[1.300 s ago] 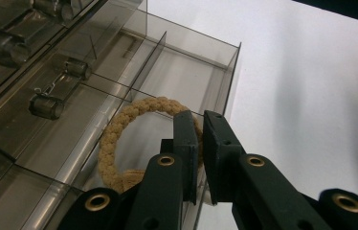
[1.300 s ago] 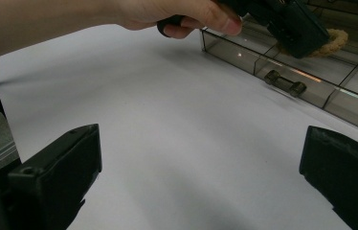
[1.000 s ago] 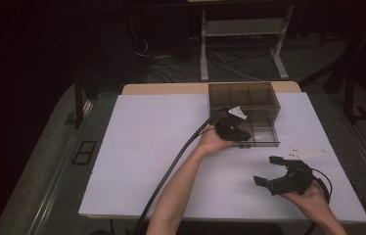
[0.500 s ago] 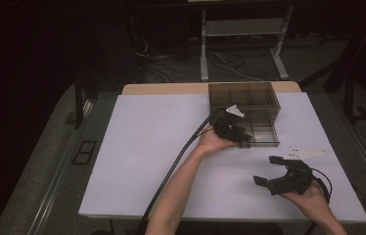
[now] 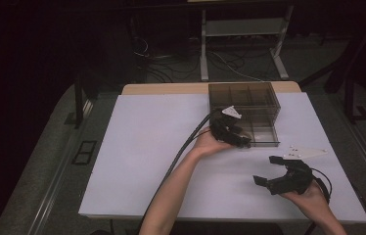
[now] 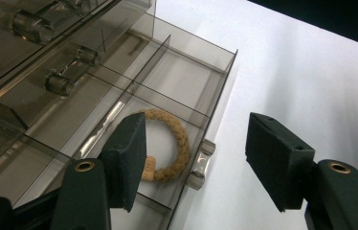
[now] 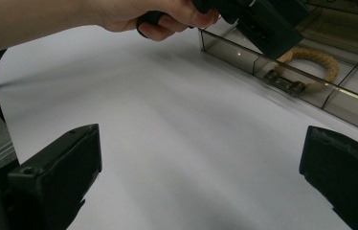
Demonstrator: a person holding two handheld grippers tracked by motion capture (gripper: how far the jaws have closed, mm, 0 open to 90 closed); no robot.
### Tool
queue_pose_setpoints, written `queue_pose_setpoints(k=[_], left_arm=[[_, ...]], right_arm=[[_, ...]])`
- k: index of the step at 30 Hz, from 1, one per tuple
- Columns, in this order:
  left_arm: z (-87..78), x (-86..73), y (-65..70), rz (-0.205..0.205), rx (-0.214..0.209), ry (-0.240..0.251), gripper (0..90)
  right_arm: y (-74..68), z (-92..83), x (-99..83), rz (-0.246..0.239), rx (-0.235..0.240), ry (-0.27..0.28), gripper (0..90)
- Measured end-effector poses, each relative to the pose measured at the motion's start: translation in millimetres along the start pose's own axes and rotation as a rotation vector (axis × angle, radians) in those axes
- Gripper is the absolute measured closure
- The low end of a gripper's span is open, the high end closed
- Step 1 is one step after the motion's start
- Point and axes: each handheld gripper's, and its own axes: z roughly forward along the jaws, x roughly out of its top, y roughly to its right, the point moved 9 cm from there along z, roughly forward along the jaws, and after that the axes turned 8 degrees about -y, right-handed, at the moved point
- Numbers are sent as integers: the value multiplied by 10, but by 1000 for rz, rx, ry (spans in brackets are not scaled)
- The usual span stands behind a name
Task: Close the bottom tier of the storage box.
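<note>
The left claw (image 6: 194,163) view, unlike the high view, reveals a braided tan ring (image 6: 170,143) in the smoky clear drawer (image 6: 215,96), lower centre. Both claws gape wide; right claw (image 5: 276,172) empty.

1. The white table (image 5: 137,161) lay bare across its left and near parts, giving open passage.
2. A smoky clear drawer cabinet (image 5: 243,100) stood at the far edge.
3. Its pulled-out drawer (image 6: 186,96) jutted toward the person, with a braided ring (image 6: 177,143) inside.
4. The left gripper (image 5: 235,137), jaws apart, hung over that drawer's front.
5. The right gripper (image 5: 274,174) sat near the right edge.
</note>
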Motion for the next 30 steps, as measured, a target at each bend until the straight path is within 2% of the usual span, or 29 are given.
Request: queue_pose_setpoints(k=[9, 10, 15, 26, 30], left_arm=[[-67, -26, 47, 28, 5, -2, 385], [-70, -27, 64, 19, 3, 2, 385], [-95, -22, 110, 31, -2, 10, 387], [-96, -5, 288, 73, -39, 24, 394], [-72, -29, 350, 93, -54, 14, 406]], right_arm=[[-6, 4, -2, -3, 2, -2, 1], [-5, 6, -3, -3, 2, -3, 0], [-7, 6, -5, -3, 3, -4, 1], [-9, 9, -7, -3, 3, -6, 1], [-9, 11, -6, -3, 2, -5, 1]])
